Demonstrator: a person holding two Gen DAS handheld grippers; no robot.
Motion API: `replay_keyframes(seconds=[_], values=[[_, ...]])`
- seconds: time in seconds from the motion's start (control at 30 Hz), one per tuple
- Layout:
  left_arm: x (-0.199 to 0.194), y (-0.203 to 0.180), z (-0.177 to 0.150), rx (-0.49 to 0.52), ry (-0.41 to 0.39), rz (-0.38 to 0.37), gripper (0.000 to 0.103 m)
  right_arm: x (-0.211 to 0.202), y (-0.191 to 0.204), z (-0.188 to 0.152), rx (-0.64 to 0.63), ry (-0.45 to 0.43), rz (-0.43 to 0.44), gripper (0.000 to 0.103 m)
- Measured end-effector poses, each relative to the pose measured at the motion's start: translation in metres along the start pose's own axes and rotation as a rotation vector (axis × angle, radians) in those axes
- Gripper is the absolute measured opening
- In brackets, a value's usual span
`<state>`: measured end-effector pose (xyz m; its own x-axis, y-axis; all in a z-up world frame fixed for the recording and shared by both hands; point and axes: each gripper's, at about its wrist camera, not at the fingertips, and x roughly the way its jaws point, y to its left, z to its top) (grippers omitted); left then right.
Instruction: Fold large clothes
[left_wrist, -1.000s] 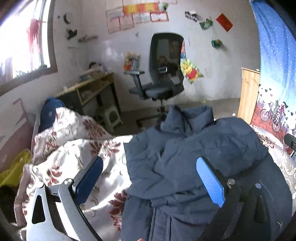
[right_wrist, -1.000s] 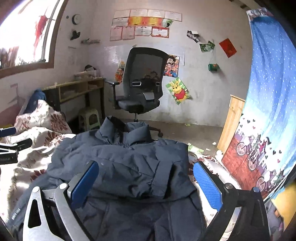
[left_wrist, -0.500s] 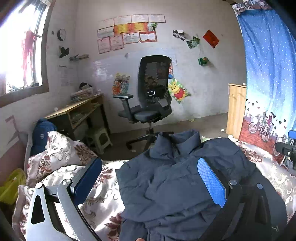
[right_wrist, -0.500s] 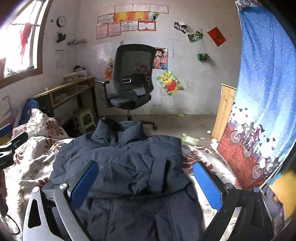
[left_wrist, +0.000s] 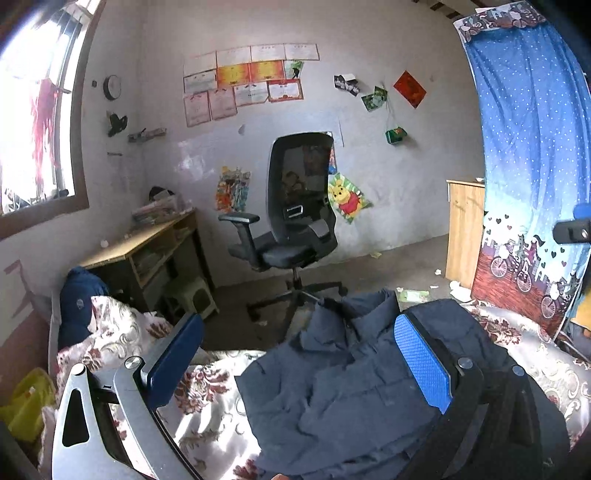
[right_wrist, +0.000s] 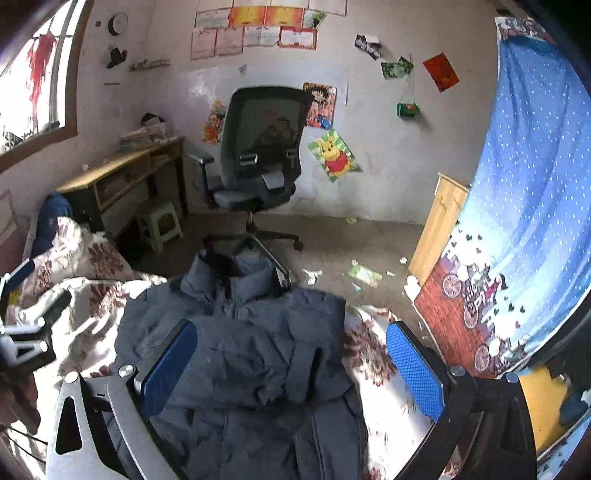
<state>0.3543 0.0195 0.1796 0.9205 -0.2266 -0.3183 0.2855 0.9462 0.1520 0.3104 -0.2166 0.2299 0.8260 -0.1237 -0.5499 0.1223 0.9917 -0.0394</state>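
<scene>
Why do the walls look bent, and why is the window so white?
Left wrist view: the fisheye lens bows the blue curtain and blows the window out to glare. Right wrist view: same bending, with sun patches on the floral bedspread beside the dim navy jacket.

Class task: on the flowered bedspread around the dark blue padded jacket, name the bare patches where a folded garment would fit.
Bare flowered bedspread shows right of the dark blue padded jacket, toward the blue bicycle-print curtain. A second patch lies left of the jacket, below the rumpled bedding. The middle is crowded: the jacket covers it, with the open left gripper and open right gripper above it.
</scene>
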Motion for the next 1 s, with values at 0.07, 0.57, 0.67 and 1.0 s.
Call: replay_keyframes(seconds=[0.07, 0.57, 0.67, 1.0], values=[[0.004, 0.002, -0.001, 0.006, -0.003, 0.011, 0.102, 0.009, 0.002, 0.006, -0.001, -0.018, 0.004, 0.103], [0.071, 0.006, -0.024, 0.02, -0.018, 0.1, 0.102, 0.154, -0.018, -0.011, 0.065, -0.009, 0.065, 0.103], [0.092, 0.002, -0.028, 0.03, 0.019, 0.11, 0.102, 0.183, -0.021, -0.019, 0.069, 0.015, 0.087, 0.103], [0.154, -0.003, -0.033, -0.002, 0.163, 0.122, 0.102, 0.246, -0.014, -0.011, 0.031, 0.045, 0.171, 0.103]])
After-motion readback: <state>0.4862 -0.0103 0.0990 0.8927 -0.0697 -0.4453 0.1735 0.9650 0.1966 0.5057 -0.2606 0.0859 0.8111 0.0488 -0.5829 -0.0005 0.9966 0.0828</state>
